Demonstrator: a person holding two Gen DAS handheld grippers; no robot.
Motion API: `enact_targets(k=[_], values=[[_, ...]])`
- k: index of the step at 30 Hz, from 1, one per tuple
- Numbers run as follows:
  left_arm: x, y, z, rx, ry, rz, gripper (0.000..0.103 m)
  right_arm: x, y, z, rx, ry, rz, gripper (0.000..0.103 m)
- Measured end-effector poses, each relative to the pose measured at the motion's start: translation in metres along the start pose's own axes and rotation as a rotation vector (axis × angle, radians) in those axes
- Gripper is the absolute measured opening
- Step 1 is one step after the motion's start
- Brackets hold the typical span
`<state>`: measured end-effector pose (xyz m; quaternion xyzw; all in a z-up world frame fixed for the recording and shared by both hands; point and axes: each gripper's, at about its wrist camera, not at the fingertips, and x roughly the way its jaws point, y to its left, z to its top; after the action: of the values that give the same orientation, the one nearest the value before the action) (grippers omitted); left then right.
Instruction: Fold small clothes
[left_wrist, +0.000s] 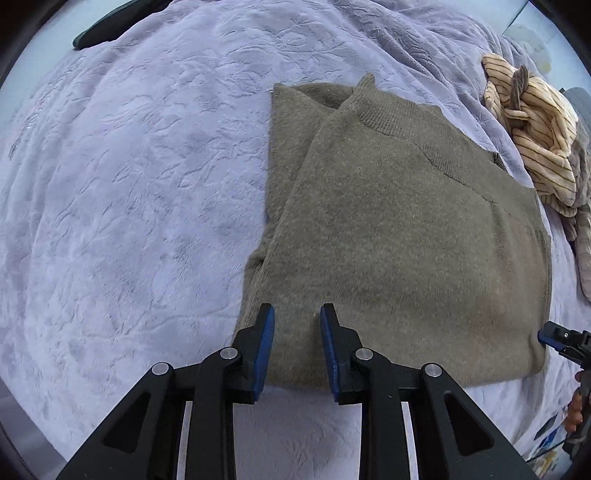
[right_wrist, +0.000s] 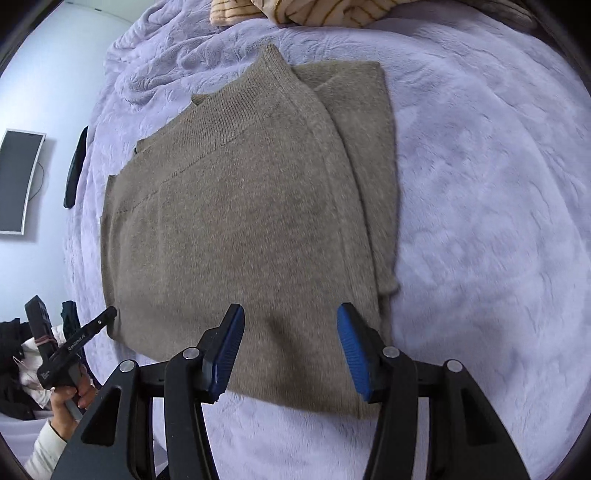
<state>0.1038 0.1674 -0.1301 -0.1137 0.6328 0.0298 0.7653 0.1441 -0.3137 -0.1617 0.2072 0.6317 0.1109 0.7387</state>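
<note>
An olive-brown knit sweater (left_wrist: 388, 229) (right_wrist: 240, 221) lies folded flat on the bed, collar at the far end, both sides folded inward. My left gripper (left_wrist: 297, 317) hovers over the near left part of its hem, jaws a little apart with no cloth between the blue pads. My right gripper (right_wrist: 290, 317) stands over the near right part of the hem, jaws wider, holding nothing. Each gripper shows at the edge of the other's view: the right gripper (left_wrist: 554, 338) by the sweater's right corner, the left gripper (right_wrist: 109, 315) by its left corner, held by a hand (right_wrist: 70, 395).
A lilac plush blanket (left_wrist: 129, 184) (right_wrist: 480, 184) covers the bed. A cream striped garment (left_wrist: 535, 122) (right_wrist: 314, 11) is bunched beyond the sweater's collar. A dark item (left_wrist: 103, 26) (right_wrist: 75, 170) lies at the bed's far left edge. A screen (right_wrist: 18, 181) hangs on the wall.
</note>
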Motion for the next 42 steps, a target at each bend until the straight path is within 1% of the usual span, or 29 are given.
enact_targets(k=[4,8,10,13,16,17,18,19,20,21,22,26,30,32,34,35,36,37,38,39,42], values=[[-0.007,0.009,-0.012,-0.018,0.016,-0.033,0.027,-0.007,0.004,-0.015,-0.016,0.015,-0.011,0.058],[-0.014,0.018,-0.014,-0.025,0.004,-0.084,0.027,-0.012,0.013,-0.029,-0.027,0.025,-0.002,0.058],[-0.017,0.029,-0.012,-0.035,0.001,-0.123,0.027,-0.015,0.016,-0.036,-0.031,0.029,0.001,0.058],[-0.015,0.042,-0.008,-0.031,0.031,-0.184,0.027,-0.016,0.024,-0.044,-0.044,0.032,0.009,0.058],[-0.016,0.047,-0.004,0.014,0.020,-0.155,0.027,-0.016,0.033,-0.053,-0.066,0.042,0.008,0.059],[-0.019,0.050,-0.004,0.027,0.012,-0.152,0.027,-0.016,0.036,-0.055,-0.072,0.044,0.007,0.059],[-0.020,0.050,-0.002,0.032,0.006,-0.165,0.027,-0.016,0.041,-0.059,-0.078,0.045,0.008,0.059],[-0.020,0.051,0.000,0.036,0.004,-0.184,0.030,-0.016,0.045,-0.061,-0.083,0.044,0.009,0.059],[-0.020,0.051,0.002,0.039,0.006,-0.199,0.040,-0.017,0.049,-0.065,-0.090,0.042,0.013,0.059],[-0.019,0.053,0.001,0.043,0.008,-0.218,0.064,-0.017,0.054,-0.070,-0.094,0.040,0.015,0.059],[-0.019,0.053,0.001,0.052,0.004,-0.229,0.068,-0.018,0.057,-0.074,-0.096,0.038,0.015,0.061],[-0.012,0.044,0.004,0.126,0.017,-0.263,0.068,-0.015,0.073,-0.093,-0.089,0.038,0.013,0.062],[-0.011,0.035,0.008,0.170,0.024,-0.342,0.068,-0.013,0.088,-0.114,-0.077,0.035,0.010,0.062],[-0.009,0.031,0.009,0.198,0.037,-0.351,0.068,-0.010,0.096,-0.125,-0.070,0.038,0.007,0.062],[-0.002,0.028,0.008,0.236,0.066,-0.343,0.067,-0.007,0.103,-0.135,-0.063,0.044,0.010,0.062],[0.002,0.027,0.008,0.250,0.077,-0.335,0.061,-0.004,0.108,-0.139,-0.062,0.047,0.013,0.062],[0.006,0.026,0.008,0.265,0.094,-0.337,0.044,-0.002,0.113,-0.144,-0.063,0.050,0.015,0.062],[0.010,0.026,0.007,0.275,0.110,-0.333,0.031,0.000,0.117,-0.147,-0.065,0.050,0.016,0.062],[0.013,0.027,0.007,0.279,0.120,-0.335,0.024,0.000,0.122,-0.150,-0.068,0.050,0.018,0.062],[0.014,0.028,0.008,0.287,0.130,-0.352,0.008,0.001,0.127,-0.153,-0.072,0.049,0.021,0.062],[0.003,0.034,0.008,0.309,0.100,-0.359,0.007,0.001,0.140,-0.159,-0.083,0.047,0.031,0.061]])
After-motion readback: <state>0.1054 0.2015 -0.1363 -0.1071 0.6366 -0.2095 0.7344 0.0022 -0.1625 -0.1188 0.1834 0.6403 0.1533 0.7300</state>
